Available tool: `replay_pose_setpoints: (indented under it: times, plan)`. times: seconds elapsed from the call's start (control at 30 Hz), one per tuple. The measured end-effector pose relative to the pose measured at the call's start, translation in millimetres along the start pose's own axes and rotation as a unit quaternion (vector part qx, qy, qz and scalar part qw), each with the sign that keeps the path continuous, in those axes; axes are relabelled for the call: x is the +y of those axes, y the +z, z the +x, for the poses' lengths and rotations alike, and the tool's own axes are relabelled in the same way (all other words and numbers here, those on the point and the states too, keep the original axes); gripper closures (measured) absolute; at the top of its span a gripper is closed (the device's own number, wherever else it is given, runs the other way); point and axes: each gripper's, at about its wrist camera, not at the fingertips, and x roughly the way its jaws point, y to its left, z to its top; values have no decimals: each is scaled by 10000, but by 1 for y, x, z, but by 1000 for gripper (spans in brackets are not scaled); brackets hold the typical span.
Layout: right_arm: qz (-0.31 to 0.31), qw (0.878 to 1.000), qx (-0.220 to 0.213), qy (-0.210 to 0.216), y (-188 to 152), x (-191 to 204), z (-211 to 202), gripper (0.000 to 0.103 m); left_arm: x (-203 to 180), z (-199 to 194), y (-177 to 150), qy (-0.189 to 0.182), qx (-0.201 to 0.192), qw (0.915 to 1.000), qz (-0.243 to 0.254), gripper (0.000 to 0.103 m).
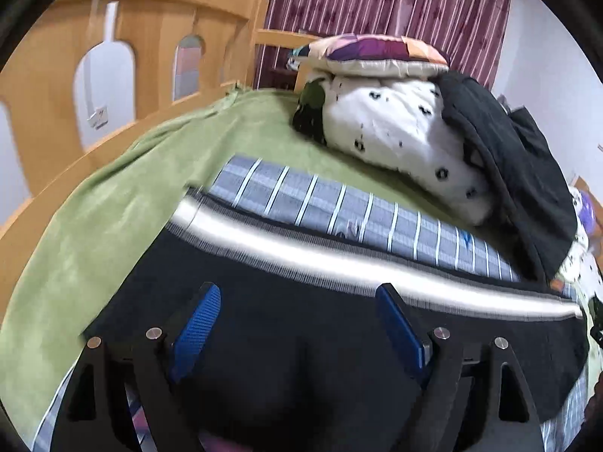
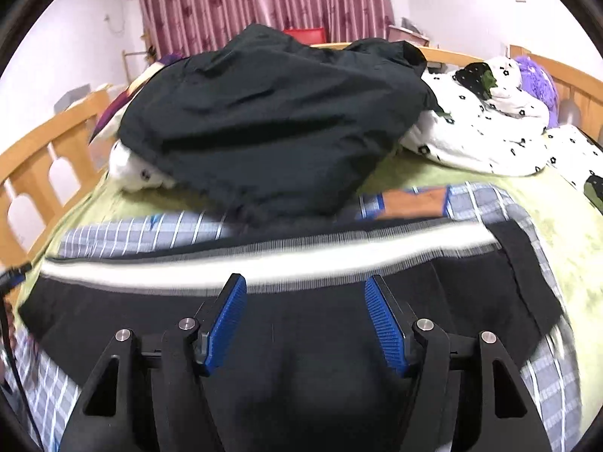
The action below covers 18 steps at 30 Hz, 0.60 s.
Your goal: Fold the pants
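A dark jacket (image 2: 271, 132) drapes the spotted quilt (image 1: 395, 132) (maroon curtain (image 1: 377, 3) behind).

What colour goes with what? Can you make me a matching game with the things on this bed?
Things:
1. bed sheet
2. curtain
3. claw pads
4. pants' side stripe

Colours:
A. blue
B. white
C. green
D. dark red with pale stripes

Pairs: 1-C, 2-D, 3-A, 4-B

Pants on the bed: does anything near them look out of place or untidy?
Yes. A dark jacket lies crumpled over the white bedding, and its lower edge seems to spill onto the checked cloth beside the pants.
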Motion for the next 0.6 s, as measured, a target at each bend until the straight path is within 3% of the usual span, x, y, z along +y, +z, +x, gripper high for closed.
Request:
replay_pose_setpoints:
  times: [0.13,0.27,0.3,0.43,0.6]
  plan:
    - [-34,9995,259,-196,-52,-11,-29,33,37,-19,-50,-195,447,9972,-558,20]
    - [454,9967,639,-190,-109,-37,-42,32,75,-16,-112,-836,1033,9783,-1592,21]
    - [636,9952,726,-168,-120,-45,-43,32,82,-16,-122,-954,988,9750,-1746,21]
    - [1042,9919,724,-16,-142,-61,-43,32,84,-12,-119,-1071,908,9728,-1841,21]
    - [1373,9884,617,201,-129,-69,-19,32,94,16,-95,-1134,915,9648,-2189,22]
